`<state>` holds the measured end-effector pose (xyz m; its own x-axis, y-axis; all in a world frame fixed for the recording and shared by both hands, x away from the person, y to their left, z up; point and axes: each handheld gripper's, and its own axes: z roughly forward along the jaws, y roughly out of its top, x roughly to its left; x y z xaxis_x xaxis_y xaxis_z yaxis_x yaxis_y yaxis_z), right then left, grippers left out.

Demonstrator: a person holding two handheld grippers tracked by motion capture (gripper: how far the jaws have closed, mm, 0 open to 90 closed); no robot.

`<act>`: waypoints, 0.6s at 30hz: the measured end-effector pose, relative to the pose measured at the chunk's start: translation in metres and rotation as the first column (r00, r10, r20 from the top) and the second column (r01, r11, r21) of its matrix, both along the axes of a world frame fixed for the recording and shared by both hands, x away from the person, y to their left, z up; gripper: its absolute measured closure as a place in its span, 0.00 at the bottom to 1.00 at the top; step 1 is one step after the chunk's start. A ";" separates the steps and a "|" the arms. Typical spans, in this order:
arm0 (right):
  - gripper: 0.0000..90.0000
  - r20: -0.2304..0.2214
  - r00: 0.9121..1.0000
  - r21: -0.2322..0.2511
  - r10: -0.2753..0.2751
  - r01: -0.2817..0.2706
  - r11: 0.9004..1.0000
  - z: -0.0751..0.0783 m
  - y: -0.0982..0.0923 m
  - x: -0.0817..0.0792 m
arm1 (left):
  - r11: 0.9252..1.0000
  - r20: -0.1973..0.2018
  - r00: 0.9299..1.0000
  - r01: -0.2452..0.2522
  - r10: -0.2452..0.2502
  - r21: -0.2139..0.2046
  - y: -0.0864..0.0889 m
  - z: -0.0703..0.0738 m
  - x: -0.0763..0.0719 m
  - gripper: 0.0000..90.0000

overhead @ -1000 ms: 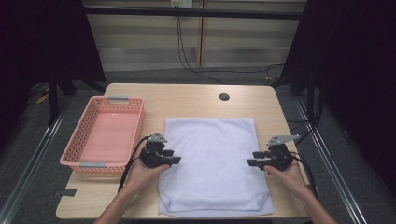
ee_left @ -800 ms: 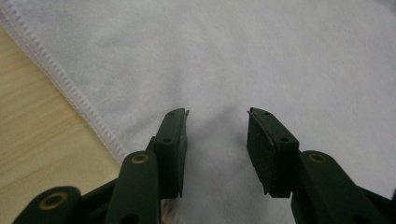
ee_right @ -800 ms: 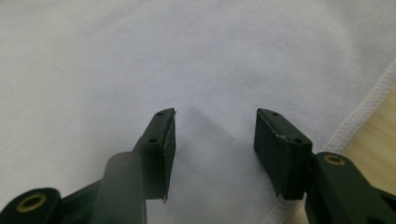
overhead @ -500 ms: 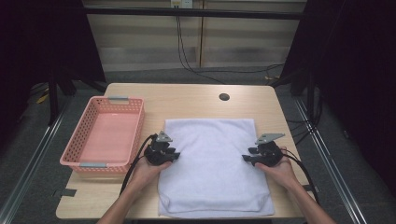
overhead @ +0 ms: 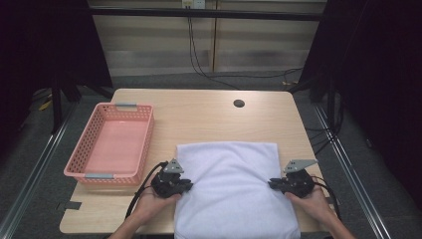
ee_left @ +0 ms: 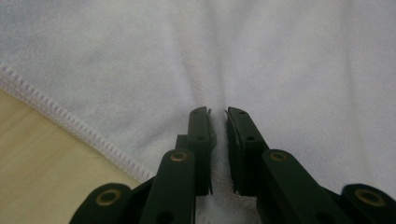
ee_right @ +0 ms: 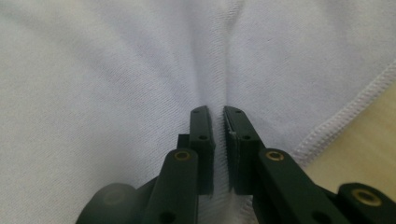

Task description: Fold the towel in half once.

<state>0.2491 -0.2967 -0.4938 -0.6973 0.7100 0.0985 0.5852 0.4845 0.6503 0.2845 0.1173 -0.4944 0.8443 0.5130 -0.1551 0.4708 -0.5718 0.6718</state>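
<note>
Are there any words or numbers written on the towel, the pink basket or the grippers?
None: no words, numbers or labels can be read on the white towel, the pink basket, the left hand-held gripper, the right hand-held gripper or the table.

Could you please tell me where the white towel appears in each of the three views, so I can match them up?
High view: white towel lies at lower centre of the table.
Left gripper view: towel spreads everywhere except the lower left corner.
Right gripper view: towel spreads everywhere except the lower right.
Shared landmark: the towel's stitched hem.
</note>
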 end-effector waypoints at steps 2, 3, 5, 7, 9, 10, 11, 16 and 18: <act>0.92 -0.008 1.000 -0.011 0.005 -0.005 1.000 0.001 -0.001 -0.009 | 1.000 -0.008 1.000 0.015 -0.015 0.013 -0.001 0.001 -0.001 0.89; 0.92 -0.008 1.000 -0.011 0.005 -0.005 1.000 0.001 -0.001 -0.009 | 1.000 -0.014 1.000 0.020 -0.020 0.011 -0.002 0.002 -0.001 0.89; 0.92 -0.018 1.000 -0.024 0.008 -0.008 1.000 0.003 -0.002 -0.020 | 0.999 -0.040 0.999 0.033 -0.033 -0.007 -0.003 0.001 0.002 0.86; 0.87 -0.028 1.000 -0.004 0.007 -0.007 1.000 0.003 -0.004 -0.021 | 0.999 -0.049 0.998 0.031 -0.032 -0.019 -0.002 0.002 0.007 0.83; 0.68 -0.024 1.000 0.018 -0.010 0.010 1.000 0.005 -0.006 -0.016 | 0.999 -0.049 0.999 0.020 -0.022 -0.028 -0.003 0.002 0.010 0.73; 0.69 -0.010 0.999 0.042 -0.032 0.032 0.999 0.008 -0.009 -0.011 | 0.999 -0.042 0.999 0.005 -0.006 -0.039 -0.004 0.007 0.018 0.70; 0.69 -0.010 0.999 0.042 -0.032 0.032 0.999 0.008 -0.009 -0.011 | 0.999 -0.042 0.999 0.005 -0.006 -0.039 -0.004 0.007 0.018 0.70; 0.64 0.082 0.986 0.087 -0.147 0.140 0.986 0.022 -0.026 0.024 | 0.989 -0.001 0.994 -0.107 0.108 -0.097 -0.003 0.017 0.053 0.67; 0.63 0.105 0.978 0.070 -0.183 0.176 0.982 0.024 -0.031 0.037 | 0.985 0.000 0.990 -0.138 0.139 -0.106 -0.001 0.015 0.066 0.66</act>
